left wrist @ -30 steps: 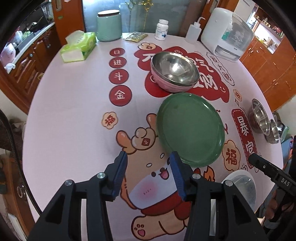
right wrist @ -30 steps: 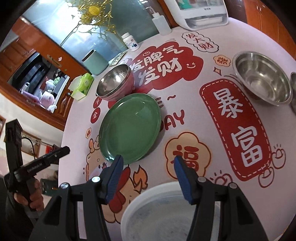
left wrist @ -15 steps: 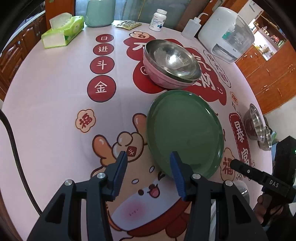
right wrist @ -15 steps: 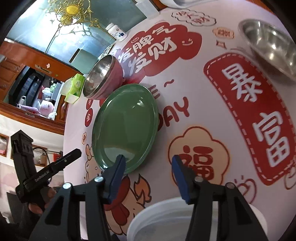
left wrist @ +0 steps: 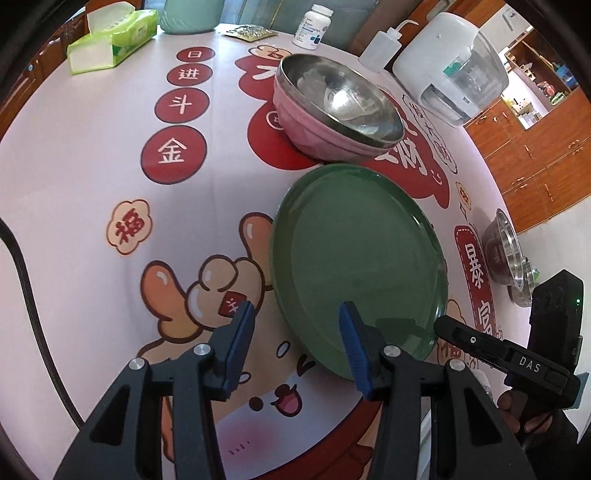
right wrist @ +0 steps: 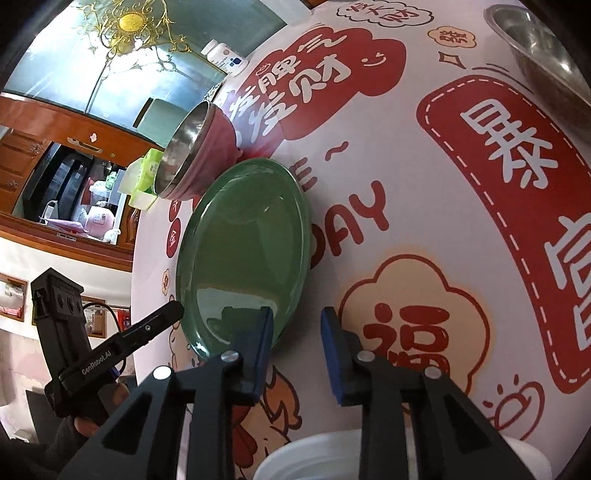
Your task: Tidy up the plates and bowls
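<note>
A green plate (left wrist: 358, 258) (right wrist: 243, 240) lies flat on the printed tablecloth. My left gripper (left wrist: 295, 314) stands open over the plate's near left rim, one finger above the plate and the other above the cloth. My right gripper (right wrist: 295, 321) straddles the plate's opposite near rim. Its jaws are closing, with the rim between them and a gap still showing. Behind the plate stands a pink bowl (left wrist: 306, 129) (right wrist: 218, 147) with a steel bowl (left wrist: 340, 96) nested in it. Each view shows the other gripper in a hand.
Two nested steel bowls (left wrist: 502, 251) (right wrist: 543, 55) sit at the table's right edge. A white bowl (right wrist: 332, 458) lies just under my right gripper. At the back stand a tissue pack (left wrist: 110, 40), a pill bottle (left wrist: 314, 26), a squeeze bottle (left wrist: 380, 48) and a white appliance (left wrist: 450, 62).
Both grippers have come down and closer to the green plate, one on each side. The right jaws have narrowed. The left jaws keep the same width.
</note>
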Tool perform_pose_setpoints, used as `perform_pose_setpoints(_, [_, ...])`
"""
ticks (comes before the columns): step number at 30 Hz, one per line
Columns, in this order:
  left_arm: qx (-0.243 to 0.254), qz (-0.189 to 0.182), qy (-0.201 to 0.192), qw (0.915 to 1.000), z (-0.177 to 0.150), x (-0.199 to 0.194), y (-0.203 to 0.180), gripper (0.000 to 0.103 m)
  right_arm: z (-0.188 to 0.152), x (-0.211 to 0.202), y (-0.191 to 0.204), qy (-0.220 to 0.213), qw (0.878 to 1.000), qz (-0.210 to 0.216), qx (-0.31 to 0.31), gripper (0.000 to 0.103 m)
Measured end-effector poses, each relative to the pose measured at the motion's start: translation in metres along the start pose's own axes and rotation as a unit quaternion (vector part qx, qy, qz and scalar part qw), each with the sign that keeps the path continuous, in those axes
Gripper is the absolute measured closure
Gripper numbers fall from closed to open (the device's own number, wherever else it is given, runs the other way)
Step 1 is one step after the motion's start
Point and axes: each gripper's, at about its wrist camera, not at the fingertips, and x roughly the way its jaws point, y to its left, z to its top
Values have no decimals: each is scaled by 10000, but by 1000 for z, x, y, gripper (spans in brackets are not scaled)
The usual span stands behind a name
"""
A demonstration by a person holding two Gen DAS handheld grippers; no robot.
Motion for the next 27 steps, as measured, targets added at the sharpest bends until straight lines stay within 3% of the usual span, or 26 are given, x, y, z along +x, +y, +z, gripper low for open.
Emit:
perform_pose_setpoints(7, [19, -102, 28, 9999, -2, 7, -6, 65, 2, 4, -2, -35, 10000, 72, -24, 87])
perform_pose_setpoints(15, [32, -39, 11, 10000, -1, 11, -6, 71, 4, 5, -2, -32, 9999, 66, -87, 88])
perform_pose_setpoints(23, [69, 38, -37, 10000, 0, 10, 1, 87, 4, 7, 4, -9, 9998, 28, -176, 91])
perform_pose_setpoints(27, [119, 58, -72, 9999, 0, 11, 1, 90, 4, 7, 5, -15, 9998, -3, -188, 91])
